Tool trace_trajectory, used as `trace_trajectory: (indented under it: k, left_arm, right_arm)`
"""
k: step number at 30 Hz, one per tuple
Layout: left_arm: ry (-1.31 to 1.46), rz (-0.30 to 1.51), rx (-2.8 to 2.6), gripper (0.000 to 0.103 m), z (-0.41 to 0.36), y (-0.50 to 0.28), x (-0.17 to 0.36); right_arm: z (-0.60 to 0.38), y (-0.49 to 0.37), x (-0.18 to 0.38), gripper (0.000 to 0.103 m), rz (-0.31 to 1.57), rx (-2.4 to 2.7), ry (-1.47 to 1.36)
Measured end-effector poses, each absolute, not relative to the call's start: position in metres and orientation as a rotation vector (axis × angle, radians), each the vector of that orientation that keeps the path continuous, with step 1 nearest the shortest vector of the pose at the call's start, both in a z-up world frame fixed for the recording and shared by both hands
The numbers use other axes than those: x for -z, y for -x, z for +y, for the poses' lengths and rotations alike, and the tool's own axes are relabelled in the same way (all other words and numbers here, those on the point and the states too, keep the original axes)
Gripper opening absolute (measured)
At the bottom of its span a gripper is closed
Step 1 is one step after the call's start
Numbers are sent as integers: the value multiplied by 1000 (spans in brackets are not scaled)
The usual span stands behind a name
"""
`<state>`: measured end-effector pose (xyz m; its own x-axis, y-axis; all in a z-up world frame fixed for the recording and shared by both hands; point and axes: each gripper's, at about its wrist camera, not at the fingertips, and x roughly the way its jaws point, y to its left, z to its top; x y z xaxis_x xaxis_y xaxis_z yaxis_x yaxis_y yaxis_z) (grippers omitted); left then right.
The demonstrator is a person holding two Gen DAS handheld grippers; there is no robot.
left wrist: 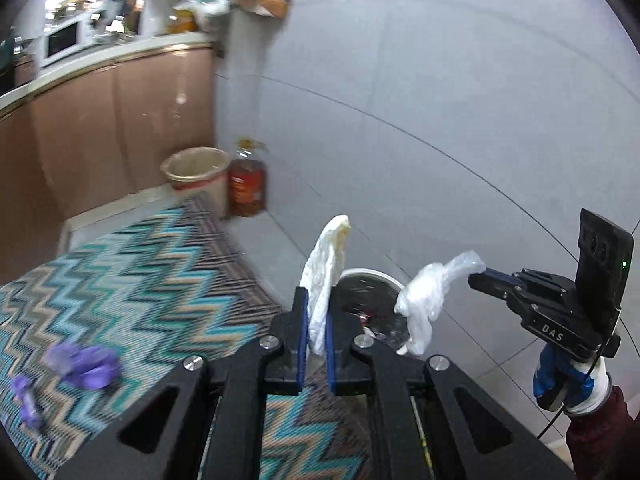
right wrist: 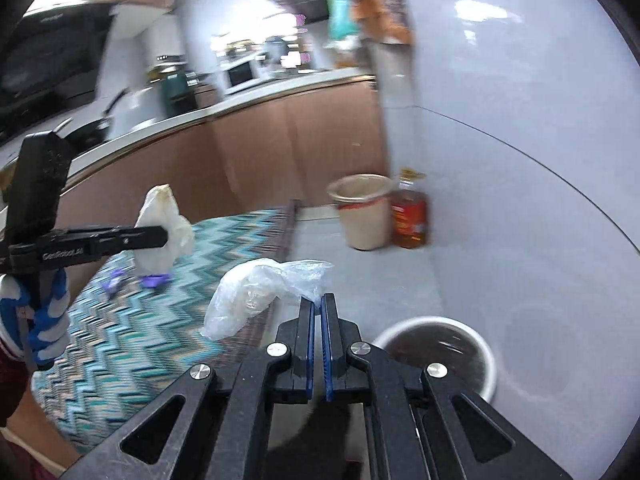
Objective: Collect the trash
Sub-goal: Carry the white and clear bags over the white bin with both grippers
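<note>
My left gripper [left wrist: 316,300] is shut on a crumpled white tissue [left wrist: 326,276], which sticks up between its blue pads; it also shows in the right wrist view [right wrist: 164,236]. My right gripper [right wrist: 319,300] is shut on a clear plastic bag [right wrist: 256,296] that hangs to its left; the bag also shows in the left wrist view [left wrist: 428,300]. Both are held above the floor near a white round trash bin [left wrist: 372,304], [right wrist: 440,348] with a dark inside. Purple scraps [left wrist: 80,364] lie on the zigzag rug [left wrist: 140,280].
A beige bucket [left wrist: 196,176] with a liner and an oil bottle [left wrist: 248,184] stand in the corner by the brown cabinets [left wrist: 100,140]. The white tiled wall [left wrist: 440,120] runs along the right. A countertop with a microwave [left wrist: 62,42] is behind.
</note>
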<state>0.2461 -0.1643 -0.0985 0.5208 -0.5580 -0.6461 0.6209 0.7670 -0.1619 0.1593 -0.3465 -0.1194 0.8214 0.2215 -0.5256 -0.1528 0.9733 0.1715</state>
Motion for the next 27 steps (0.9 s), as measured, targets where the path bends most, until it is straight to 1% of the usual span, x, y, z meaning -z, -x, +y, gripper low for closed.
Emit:
trace_trajectory:
  k: [6,11,17,23,26,27]
  left_arm:
    - [-152,812,779,7,-252,-270,129]
    - [-188,870,805,7,-303,-294,154]
    - [-196,935,824,7,-344,-315,183]
    - [-180,989,822,9,-367,-332,203]
    - [-162,1028,823,12,-372,-343,213]
    - [-159,1035,821,17,-374,-343,215]
  right_arm:
    - [-405,-167,143,4,613,-41,-151]
    - [-432,-186,165,4,651,40,-156]
    - [-451,-209,187,4,697,87,-154]
    - [-460,-217,202,7,734,111,-159]
    - [-463,-222,209,7,750,111,-164]
    - [-464,-223,211,7,755,112,-166]
